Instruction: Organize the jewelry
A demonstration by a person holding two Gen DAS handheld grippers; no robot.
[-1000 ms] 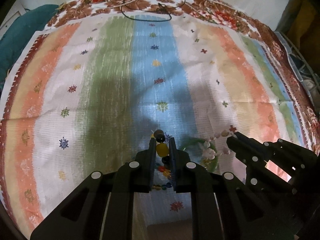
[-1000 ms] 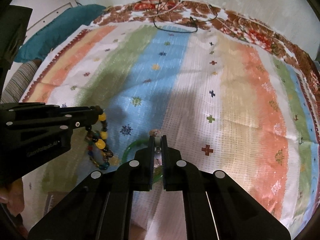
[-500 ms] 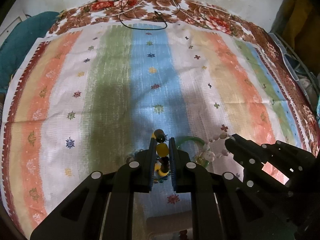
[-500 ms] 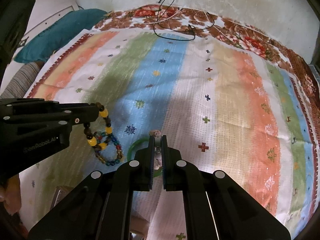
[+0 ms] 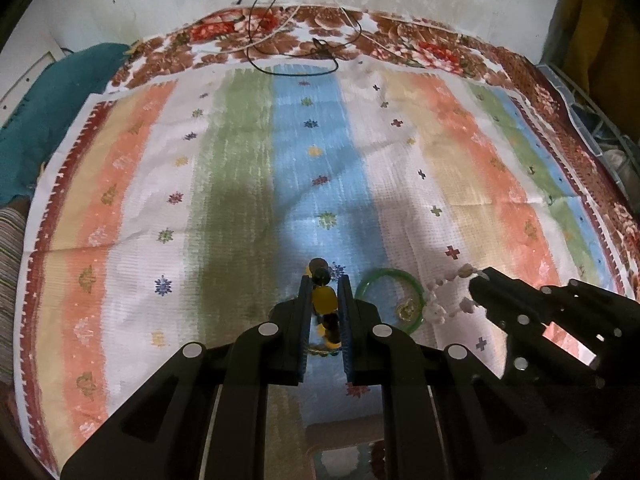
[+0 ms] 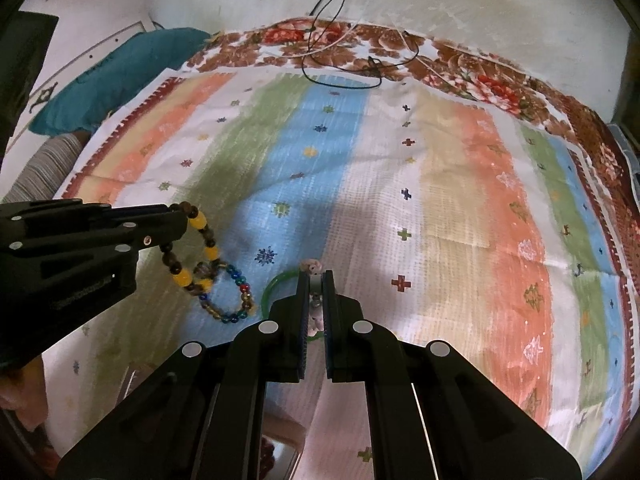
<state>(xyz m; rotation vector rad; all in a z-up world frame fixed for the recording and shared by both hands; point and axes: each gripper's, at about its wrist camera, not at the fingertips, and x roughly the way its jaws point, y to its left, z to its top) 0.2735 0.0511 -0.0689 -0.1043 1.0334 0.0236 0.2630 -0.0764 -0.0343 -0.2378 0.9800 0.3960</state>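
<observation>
Both claws are clamped on jewelry. Left gripper pinches a yellow-and-brown bead bracelet, which dangles off the cloth. Right gripper is closed on a pale shell bracelet, also hanging. Beneath them, a multicolored glass-bead bracelet and a green bangle lie on the striped cloth. Beyond, black cables trail near the wall.

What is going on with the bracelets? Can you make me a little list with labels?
left hand-held gripper: shut on yellow-and-brown bead bracelet, lifted
right hand-held gripper: shut on pale shell bracelet, lifted
green bangle: flat on striped cloth
multicolored bead bracelet: on the cloth, left of the bangle
inside bangle: small gold piece
</observation>
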